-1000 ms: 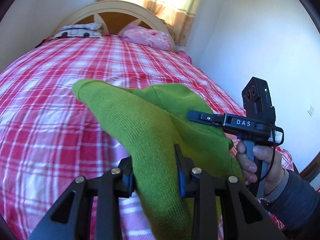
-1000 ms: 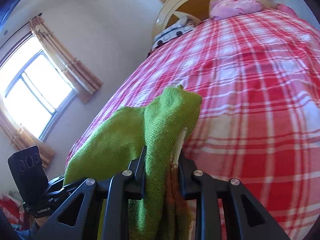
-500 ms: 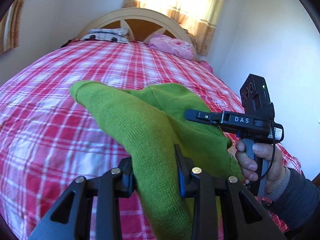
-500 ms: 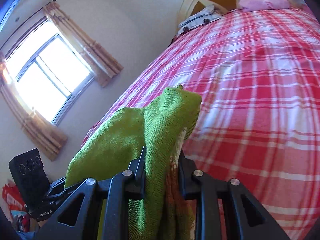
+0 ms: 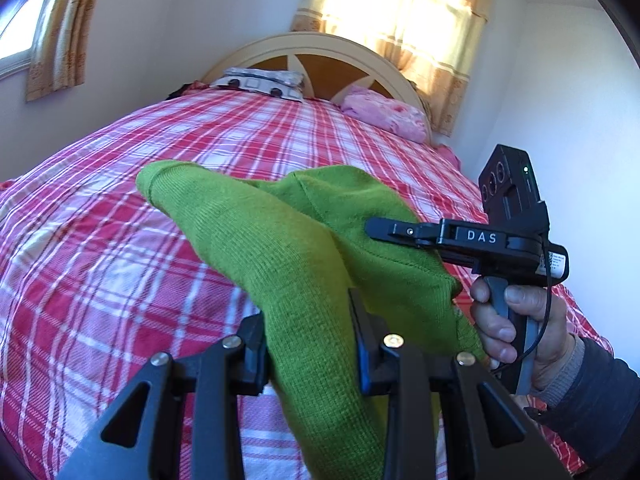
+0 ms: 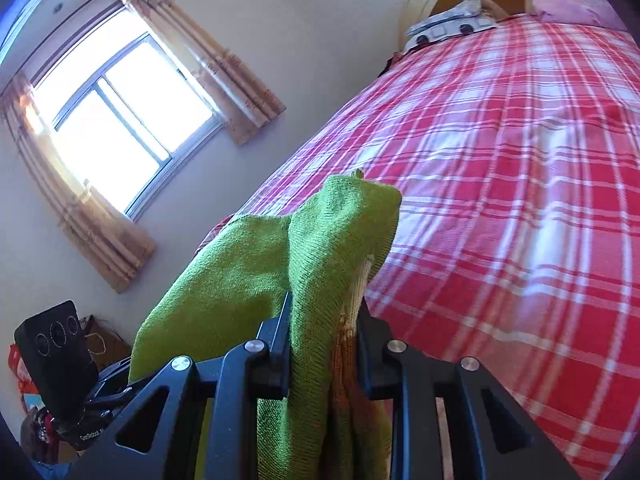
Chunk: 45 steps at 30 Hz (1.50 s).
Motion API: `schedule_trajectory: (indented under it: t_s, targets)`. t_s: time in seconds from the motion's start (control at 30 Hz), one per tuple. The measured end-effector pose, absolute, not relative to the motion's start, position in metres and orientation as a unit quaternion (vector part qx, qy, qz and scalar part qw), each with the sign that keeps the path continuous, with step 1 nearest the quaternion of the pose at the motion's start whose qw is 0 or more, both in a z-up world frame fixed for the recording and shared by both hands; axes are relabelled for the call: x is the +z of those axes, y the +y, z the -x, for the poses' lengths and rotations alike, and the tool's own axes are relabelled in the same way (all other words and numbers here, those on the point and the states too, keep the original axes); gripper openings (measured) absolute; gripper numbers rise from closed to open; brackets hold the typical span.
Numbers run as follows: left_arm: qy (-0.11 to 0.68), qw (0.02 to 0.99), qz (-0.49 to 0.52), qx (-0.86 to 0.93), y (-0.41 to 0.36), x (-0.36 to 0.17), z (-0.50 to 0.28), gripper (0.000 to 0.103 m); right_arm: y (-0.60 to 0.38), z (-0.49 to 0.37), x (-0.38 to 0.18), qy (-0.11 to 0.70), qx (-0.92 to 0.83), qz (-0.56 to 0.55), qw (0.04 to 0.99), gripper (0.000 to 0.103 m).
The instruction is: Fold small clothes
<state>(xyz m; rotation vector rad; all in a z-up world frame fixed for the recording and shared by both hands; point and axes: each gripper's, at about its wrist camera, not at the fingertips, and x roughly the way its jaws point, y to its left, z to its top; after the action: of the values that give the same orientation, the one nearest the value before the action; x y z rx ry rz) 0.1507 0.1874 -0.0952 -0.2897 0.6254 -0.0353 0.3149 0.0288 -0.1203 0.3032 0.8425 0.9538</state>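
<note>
Shift: both views swing across the room since a second ago; more window and headboard show, our grip unchanged
Garment: green knit (image 5: 280, 248) hangs above the plaid bed (image 5: 100, 248), not yet laid flat
Left gripper (image 5: 310, 344): clamped on the knit
Right gripper (image 6: 324, 344): pinching another bunch
Views: only ours on the left shows the hand (image 5: 516, 320); only the right shows the window (image 6: 120, 120)

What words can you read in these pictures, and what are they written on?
"DAS": white letters on the side of the right gripper, seen from the left wrist camera.
White sticker at the back of that gripper's body: print too small to read.
White lettering low on the left gripper's body, seen from the right wrist camera: too small and blurred to read.
The green knit garment and the red plaid bedspread show no writing.
</note>
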Motion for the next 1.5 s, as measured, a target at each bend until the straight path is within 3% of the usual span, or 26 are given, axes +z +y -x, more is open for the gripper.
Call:
schedule_trajectory:
  t_s: [0.5, 1.5]
  targets:
    - [0.313, 0.934, 0.17, 0.013, 0.213, -0.118, -0.131, 0.033, 0.084, -0.324, -0.136, 0.423, 0.471, -0.108, 0.767, 0.025]
    - [0.323, 0.928, 0.184, 0.006, 0.23, -0.158, -0.113, 0.034, 0.099, -0.333, -0.154, 0.444, 0.457, -0.105, 0.763, 0.025]
